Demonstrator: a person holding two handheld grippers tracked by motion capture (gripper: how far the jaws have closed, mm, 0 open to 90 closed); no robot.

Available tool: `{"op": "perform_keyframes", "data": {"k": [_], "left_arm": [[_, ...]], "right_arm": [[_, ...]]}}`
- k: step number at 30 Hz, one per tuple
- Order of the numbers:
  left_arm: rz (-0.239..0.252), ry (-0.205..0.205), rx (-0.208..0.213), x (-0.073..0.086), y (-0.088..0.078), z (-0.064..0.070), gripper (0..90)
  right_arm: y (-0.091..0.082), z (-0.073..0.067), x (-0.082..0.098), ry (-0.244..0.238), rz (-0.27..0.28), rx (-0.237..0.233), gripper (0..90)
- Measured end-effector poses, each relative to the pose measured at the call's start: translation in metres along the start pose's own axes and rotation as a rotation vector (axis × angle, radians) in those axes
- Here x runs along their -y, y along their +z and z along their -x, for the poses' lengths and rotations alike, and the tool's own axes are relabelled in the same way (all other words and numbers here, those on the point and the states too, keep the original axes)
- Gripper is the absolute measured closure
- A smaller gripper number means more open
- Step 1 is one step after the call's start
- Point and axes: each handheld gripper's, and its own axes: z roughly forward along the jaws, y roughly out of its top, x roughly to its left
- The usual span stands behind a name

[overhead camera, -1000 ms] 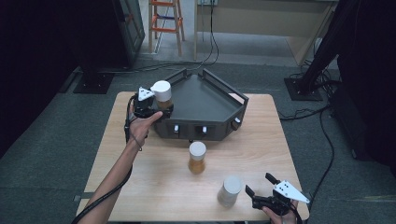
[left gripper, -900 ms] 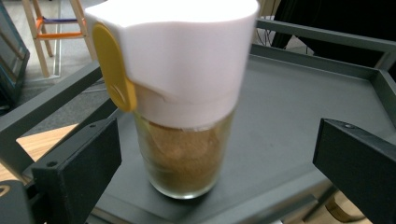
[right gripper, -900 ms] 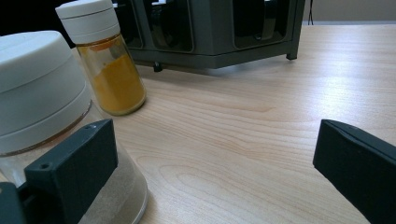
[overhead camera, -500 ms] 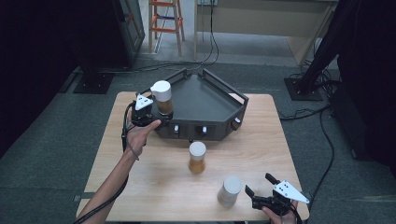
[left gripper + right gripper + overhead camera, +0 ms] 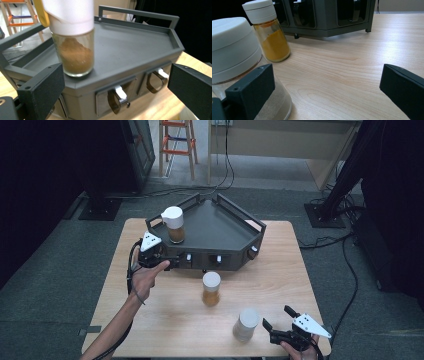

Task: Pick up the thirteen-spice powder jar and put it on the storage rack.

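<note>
Left tool (image 5: 172, 263) gapes, released, beside brown spice jar (image 5: 72, 40) on the rack (image 5: 220, 227); smooth glass, best gripped mid-body.

I note an orange stepladder (image 5: 177, 147) at the top of the high view, left of centre, standing on the grey floor (image 5: 60, 285). A pale wooden bench (image 5: 280, 140) runs along the top edge to its right. A dark cabinet (image 5: 132, 150) occupies the upper left, with a black stand base (image 5: 99, 209) just below it. A second stand base (image 5: 325, 214) sits at the right. Black cables (image 5: 227, 165) trail down the top centre, and another cable (image 5: 356, 280) runs down the right side. A light wooden table (image 5: 280, 270) takes up the middle. I see a strip of tape (image 5: 89, 331) at the lower left.
</note>
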Motion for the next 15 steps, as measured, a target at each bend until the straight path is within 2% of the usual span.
{"op": "perform_keyframes", "data": {"k": [7,15], "left_arm": [[0.015,-0.022,0.027,0.016,-0.013,-0.002,0.9],[0.023,-0.013,0.055,0.033,-0.026,0.001,0.9]], "right_arm": [[0.002,0.000,0.000,0.005,-0.002,-0.005,0.0],[0.002,-0.001,-0.001,0.003,-0.002,-0.005,0.0]]}}
